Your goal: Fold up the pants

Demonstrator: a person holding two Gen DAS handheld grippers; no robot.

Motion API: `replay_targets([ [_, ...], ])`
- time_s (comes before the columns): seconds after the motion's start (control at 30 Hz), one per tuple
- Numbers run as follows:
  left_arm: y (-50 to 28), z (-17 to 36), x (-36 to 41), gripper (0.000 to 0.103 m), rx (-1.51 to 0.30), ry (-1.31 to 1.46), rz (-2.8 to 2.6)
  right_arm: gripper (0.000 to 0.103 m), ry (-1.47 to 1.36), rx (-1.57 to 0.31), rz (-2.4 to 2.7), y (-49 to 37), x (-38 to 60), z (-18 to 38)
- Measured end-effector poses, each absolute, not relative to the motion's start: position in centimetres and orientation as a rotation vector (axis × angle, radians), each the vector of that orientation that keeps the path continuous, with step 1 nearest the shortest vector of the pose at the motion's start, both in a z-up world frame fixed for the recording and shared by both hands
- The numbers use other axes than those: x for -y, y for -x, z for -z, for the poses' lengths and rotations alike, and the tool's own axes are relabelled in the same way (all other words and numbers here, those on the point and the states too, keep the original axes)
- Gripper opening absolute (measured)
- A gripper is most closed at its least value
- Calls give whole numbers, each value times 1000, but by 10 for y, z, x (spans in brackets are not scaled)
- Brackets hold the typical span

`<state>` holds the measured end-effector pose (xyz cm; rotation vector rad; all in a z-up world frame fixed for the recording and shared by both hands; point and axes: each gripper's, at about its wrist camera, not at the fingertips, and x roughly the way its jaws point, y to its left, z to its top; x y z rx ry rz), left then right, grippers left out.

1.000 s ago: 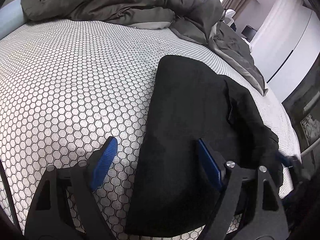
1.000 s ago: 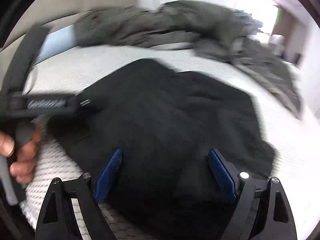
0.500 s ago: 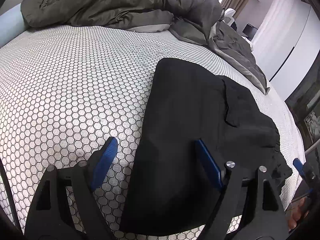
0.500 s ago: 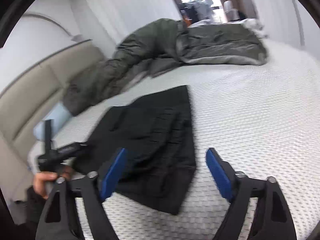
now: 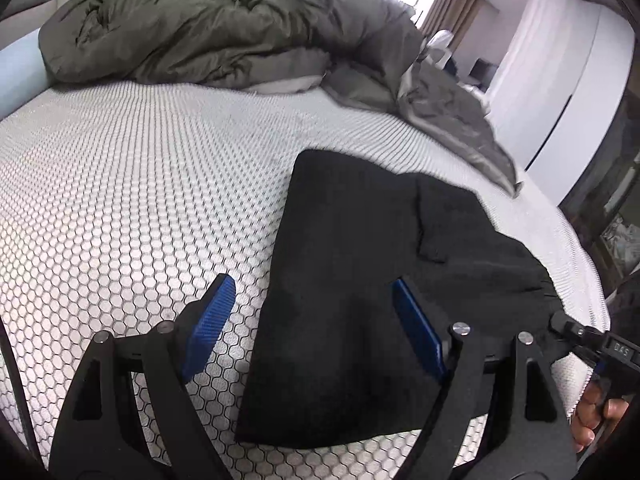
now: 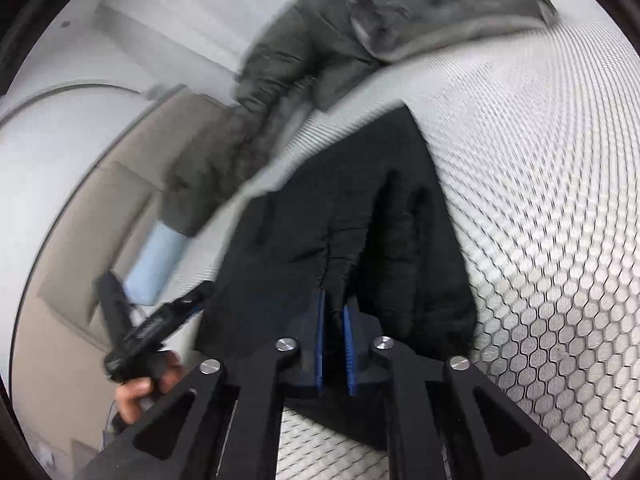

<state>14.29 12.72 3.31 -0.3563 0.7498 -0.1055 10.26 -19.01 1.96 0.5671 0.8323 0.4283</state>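
in the left wrist view the left gripper (image 5: 312, 320) hangs over the near part of the bed with its blue pads spread wide and nothing between them; the left pad is above the honeycomb-patterned mattress (image 5: 140, 200), the right pad above the black pants (image 5: 352, 280), which lie ahead of it and to its right, partly folded, with one side bunched toward the mattress edge. beyond the pants a crumpled olive duvet (image 5: 240, 36) is heaped at the far side. at the right edge the right gripper (image 5: 560, 322) reaches the pants' hem. in the right wrist view the right gripper (image 6: 334, 344) has just closed, its blue pads pinching a raised ridge of the pants (image 6: 360, 216), which stretch away ahead of it; the left gripper (image 6: 152, 328) and the hand (image 6: 140, 388) holding it show to its left
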Motion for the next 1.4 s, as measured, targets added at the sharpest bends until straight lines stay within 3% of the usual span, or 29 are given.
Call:
replay_targets([
  [0.1,-135,-41,-127,79,-719,350,130,8,-477,-774,-458,-79,188,-40],
  [0.33,-131,-44,-117,79,-720,300,148,15,-420,-934,-330,-85,195,-11],
  [0.4,-127,-47,-115,79,-702,279,153,26,-427,-893,-339,-80,200,-22],
  [0.47,-122,-50,-109,79,-688,261,161,46,-433,-841,-344,-72,207,-31],
  [0.7,-101,-61,-42,79,-661,158,355,47,-516,-840,-351,-68,227,-28],
  [0.93,-93,-42,48,79,-747,-3,445,47,-495,-884,-402,-75,211,-22],
  [1.17,-83,-21,74,79,-768,-121,385,47,-538,-819,-397,-79,217,-29],
  [1.4,-87,-30,55,79,-770,55,455,45,-571,-847,-388,-108,207,-16],
])
